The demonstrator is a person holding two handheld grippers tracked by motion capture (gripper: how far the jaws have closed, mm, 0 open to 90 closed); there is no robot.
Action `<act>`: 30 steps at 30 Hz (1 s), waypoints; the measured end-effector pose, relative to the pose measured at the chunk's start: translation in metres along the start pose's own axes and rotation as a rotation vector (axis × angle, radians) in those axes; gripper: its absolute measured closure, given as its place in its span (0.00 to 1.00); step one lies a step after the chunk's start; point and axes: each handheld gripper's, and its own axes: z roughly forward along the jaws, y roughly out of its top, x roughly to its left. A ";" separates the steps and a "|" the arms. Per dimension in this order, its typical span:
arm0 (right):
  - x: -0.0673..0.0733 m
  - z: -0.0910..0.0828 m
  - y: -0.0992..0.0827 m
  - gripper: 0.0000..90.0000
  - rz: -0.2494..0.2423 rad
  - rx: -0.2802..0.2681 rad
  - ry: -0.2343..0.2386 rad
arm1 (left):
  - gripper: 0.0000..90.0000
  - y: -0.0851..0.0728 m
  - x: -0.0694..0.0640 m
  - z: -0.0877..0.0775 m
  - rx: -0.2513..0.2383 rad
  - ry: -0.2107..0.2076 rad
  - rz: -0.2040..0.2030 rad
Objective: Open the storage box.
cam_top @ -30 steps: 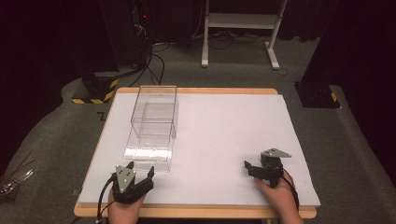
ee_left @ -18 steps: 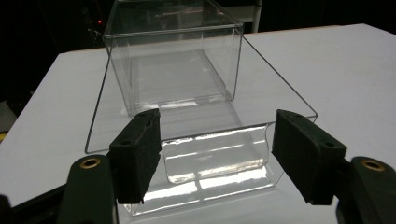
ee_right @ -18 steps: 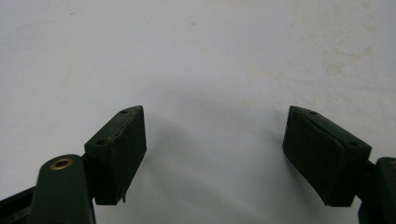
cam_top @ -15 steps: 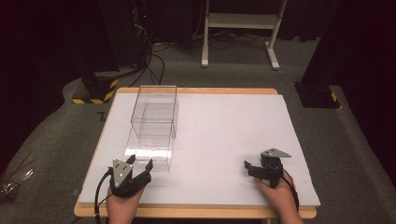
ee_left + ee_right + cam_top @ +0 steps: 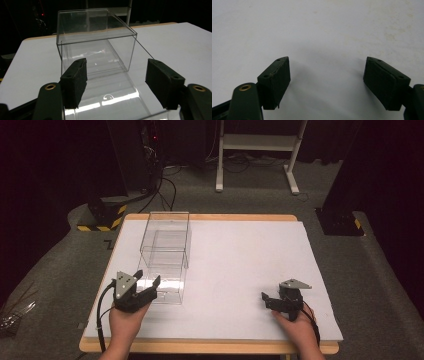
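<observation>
White tabletop point(image 5: 240, 265) is carrying a clear plastic box point(image 5: 165, 255) on its left half, long axis running away from the person. Left gripper point(image 5: 145, 287) is hovering at the box's near end, jaws gaping wide astride it. Right gripper point(image 5: 270, 301) is sitting well apart, jaws wide, gripping nothing.

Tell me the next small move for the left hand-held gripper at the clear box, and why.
Probably ease the left hand-held gripper forward a little, then close. Its jaws stand open at the near end of the clear box, and in the left gripper view a clear panel lies between the pads without an evident grip. The right hand-held gripper sits open over the bare white tabletop.
</observation>
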 end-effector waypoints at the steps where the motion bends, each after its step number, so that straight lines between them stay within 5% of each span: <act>1: 0.000 0.000 0.000 0.24 0.000 0.000 0.000 | 0.37 0.003 0.007 0.005 0.003 0.004 -0.010; 16: 0.000 0.000 0.000 0.24 0.000 0.000 -0.002 | 0.41 0.000 0.066 0.015 0.027 0.087 -0.026; 19: 0.000 0.000 0.000 0.24 0.000 -0.001 -0.004 | 0.52 -0.005 0.082 0.012 0.030 0.117 -0.039; 23: 0.000 0.000 0.000 0.24 0.000 0.000 -0.004 | 0.54 -0.024 0.106 0.014 0.078 0.172 -0.081; 30: 0.001 0.000 0.000 0.24 0.001 0.001 -0.006 | 0.48 -0.054 0.116 0.023 0.179 0.195 -0.073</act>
